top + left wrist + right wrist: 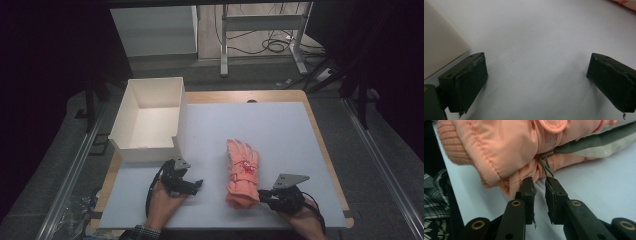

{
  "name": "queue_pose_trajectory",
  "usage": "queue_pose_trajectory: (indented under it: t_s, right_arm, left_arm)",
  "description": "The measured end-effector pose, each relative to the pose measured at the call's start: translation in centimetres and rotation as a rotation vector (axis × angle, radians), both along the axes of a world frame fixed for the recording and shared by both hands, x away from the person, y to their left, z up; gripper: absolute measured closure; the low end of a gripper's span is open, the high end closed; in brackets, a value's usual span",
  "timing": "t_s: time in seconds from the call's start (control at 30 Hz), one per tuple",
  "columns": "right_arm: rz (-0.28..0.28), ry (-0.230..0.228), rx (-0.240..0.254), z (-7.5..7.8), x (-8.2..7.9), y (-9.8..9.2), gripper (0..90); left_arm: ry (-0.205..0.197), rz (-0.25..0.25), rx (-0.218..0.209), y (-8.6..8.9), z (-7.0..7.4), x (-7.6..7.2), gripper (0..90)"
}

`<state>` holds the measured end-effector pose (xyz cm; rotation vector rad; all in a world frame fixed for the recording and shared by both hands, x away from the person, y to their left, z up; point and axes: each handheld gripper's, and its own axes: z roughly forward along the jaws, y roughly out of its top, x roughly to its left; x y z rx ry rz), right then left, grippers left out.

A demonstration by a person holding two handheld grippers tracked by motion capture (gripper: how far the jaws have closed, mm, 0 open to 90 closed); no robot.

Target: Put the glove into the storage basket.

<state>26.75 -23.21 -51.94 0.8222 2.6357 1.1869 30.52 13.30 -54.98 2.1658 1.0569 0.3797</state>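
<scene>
The pink glove point(243, 172) lies on the white mat point(280, 130), right of the white box point(150, 117). The right gripper point(264, 196) angles low at its cuff, 2 jaws nearly together, seemingly pinching nothing. The left gripper point(198, 184) rests near the box, jaws spread wide.

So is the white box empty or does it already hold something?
Empty: the high view shows the white box with a bare floor, while the glove lies outside it.

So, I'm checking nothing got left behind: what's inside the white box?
The white box shows a bare pale floor with nothing on it. Its near wall hides a strip of the floor behind it.
</scene>
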Motion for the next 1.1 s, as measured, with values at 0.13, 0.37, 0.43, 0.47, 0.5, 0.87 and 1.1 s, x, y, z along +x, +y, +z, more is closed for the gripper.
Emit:
queue_pose_trajectory:
  t_s: [0.13, 0.37, 0.43, 0.47, 0.5, 0.87, 1.1]
  right_arm:
    - [0.013, 0.012, -0.001, -0.6, 0.0, 1.0, 76.4]
    - [0.04, 0.012, -0.001, -1.0, 0.1, 2.9, 74.5]
    - [0.052, 0.007, -0.001, -1.0, 0.2, 3.5, 74.1]
    - [0.055, 0.008, -0.001, -1.0, 0.3, 3.6, 74.0]
    - [0.058, 0.006, -0.001, -1.0, 0.3, 3.9, 73.9]
    - [0.08, 0.005, 0.013, -1.3, 1.0, 6.0, 73.9]
    - [0.083, 0.002, 0.016, -1.4, 1.2, 6.4, 72.4]
  left_arm:
    - [0.0, 0.0, 0.0, 0.0, 0.0, 0.0, 3.3]
    - [0.0, 0.0, -0.001, 0.0, 0.0, 0.0, 3.3]
    - [0.0, 0.001, -0.002, 0.0, 0.0, 0.0, 3.3]
    - [0.0, 0.001, -0.002, 0.0, 0.0, 0.0, 3.3]
    - [0.0, 0.001, -0.002, 0.0, 0.0, 0.0, 3.3]
    - [-0.001, -0.001, 0.0, 0.0, 0.0, 0.0, 3.3]
    - [0.0, -0.001, -0.001, 0.0, 0.0, 0.0, 3.3]
